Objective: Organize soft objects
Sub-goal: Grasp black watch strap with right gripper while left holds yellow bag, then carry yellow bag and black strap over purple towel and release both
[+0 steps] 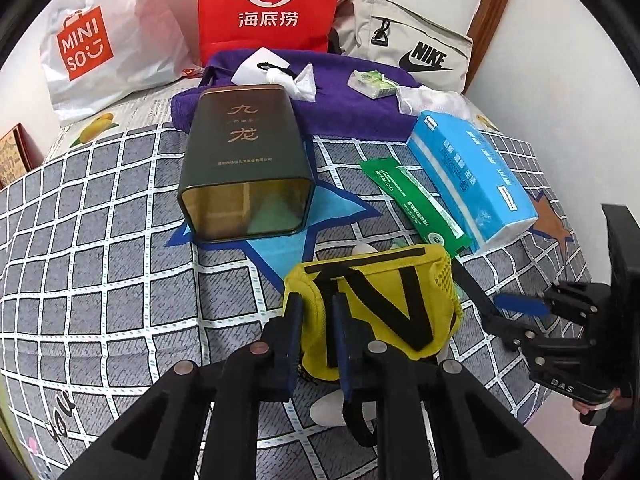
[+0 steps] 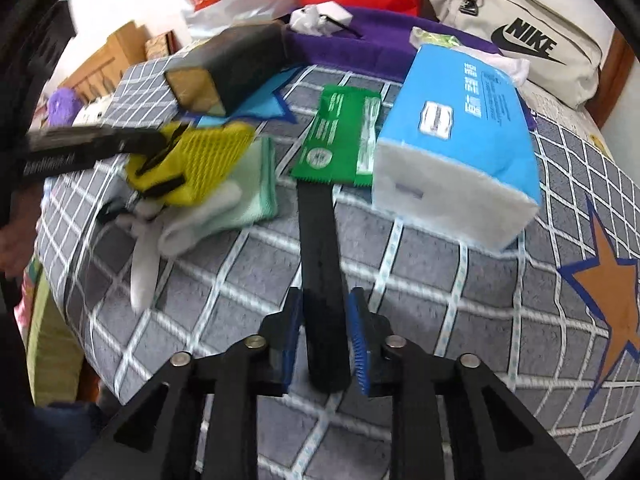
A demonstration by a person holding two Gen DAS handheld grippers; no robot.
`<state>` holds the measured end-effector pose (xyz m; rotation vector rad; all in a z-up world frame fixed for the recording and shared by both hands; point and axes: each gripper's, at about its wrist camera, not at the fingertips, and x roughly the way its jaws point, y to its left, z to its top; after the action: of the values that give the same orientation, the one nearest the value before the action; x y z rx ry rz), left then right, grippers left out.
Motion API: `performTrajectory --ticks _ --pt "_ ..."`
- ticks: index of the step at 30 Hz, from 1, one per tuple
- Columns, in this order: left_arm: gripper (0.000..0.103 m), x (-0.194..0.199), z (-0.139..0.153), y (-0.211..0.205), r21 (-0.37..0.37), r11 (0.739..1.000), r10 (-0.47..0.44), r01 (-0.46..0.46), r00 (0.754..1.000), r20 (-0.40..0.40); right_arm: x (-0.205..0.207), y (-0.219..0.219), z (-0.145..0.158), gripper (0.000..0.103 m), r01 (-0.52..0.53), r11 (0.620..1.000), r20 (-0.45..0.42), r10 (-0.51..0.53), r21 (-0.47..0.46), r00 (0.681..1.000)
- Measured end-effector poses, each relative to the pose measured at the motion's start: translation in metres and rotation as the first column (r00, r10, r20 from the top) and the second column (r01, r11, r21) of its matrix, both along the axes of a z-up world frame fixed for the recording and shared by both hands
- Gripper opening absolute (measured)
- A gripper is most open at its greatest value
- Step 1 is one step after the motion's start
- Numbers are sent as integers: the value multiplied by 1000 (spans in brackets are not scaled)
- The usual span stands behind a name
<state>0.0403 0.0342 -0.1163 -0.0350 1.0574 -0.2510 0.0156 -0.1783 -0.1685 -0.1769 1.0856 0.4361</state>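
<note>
Right now the yellow pouch [image 1: 376, 304] sits on the bed [image 1: 100, 260], near its front edge, on top of some white socks [image 2: 208, 216]. The left hand-held gripper [image 1: 316, 336] has its two blue pads closed on the left end of the pouch. A black strap [image 2: 322, 272] runs off from the pouch area toward the right side. The right hand-held gripper [image 2: 326, 344] is closed on the far end of that strap, so the strap lies long and straight, pointing away from this gripper toward the green packet [image 2: 340, 136].

The left one is the nearer to the pouch; the right one is well off to the side, and only the strap seems to join them. My guess is that the pouch and strap will next be gathered up, so the right one would need to come in along the strap toward the pouch.

Behind the pouch lies a dark tin [image 1: 244, 164] on its side, open end facing front. The blue tissue pack [image 1: 472, 176] lies just beside the green packet.
</note>
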Motion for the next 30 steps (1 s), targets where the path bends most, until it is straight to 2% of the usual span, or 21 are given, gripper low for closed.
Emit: performTrajectory --ticks 3,5,7,8,11,16,21,24,30 --pt "15 0 1 0 2 1000 4 -4 1000 -5 10 8 0 42 2 1000 18 -2 2 1000" --pt "15 0 0 1 -4 1000 9 -9 1000 -10 14 17 -2 42 -7 999 51 8 -32 999" --pt "15 0 0 0 -3 1000 9 -9 1000 -8 14 19 -2 32 -11 999 74 14 -38 997" --pt "15 -1 0 0 -1 1000 8 -8 1000 -8 14 17 -2 21 -12 999 70 14 -33 997" --pt "15 -1 0 -3 11 1000 -1 2 1000 -10 14 13 -1 21 -12 1000 38 13 -8 999" --pt "15 2 -6 -5 8 1000 9 -9 1000 -22 14 15 -3 23 8 1000 51 -7 -4 999" --pt "12 1 -4 -5 12 1000 7 -6 1000 -16 13 14 -2 21 -10 1000 66 10 5 998" --pt "11 -2 3 1 1 1000 15 -15 1000 -5 11 11 3 20 -14 1000 42 13 26 999" --pt "11 -8 24 7 -11 1000 16 -16 999 36 -10 7 25 20 -35 999 64 33 37 997"
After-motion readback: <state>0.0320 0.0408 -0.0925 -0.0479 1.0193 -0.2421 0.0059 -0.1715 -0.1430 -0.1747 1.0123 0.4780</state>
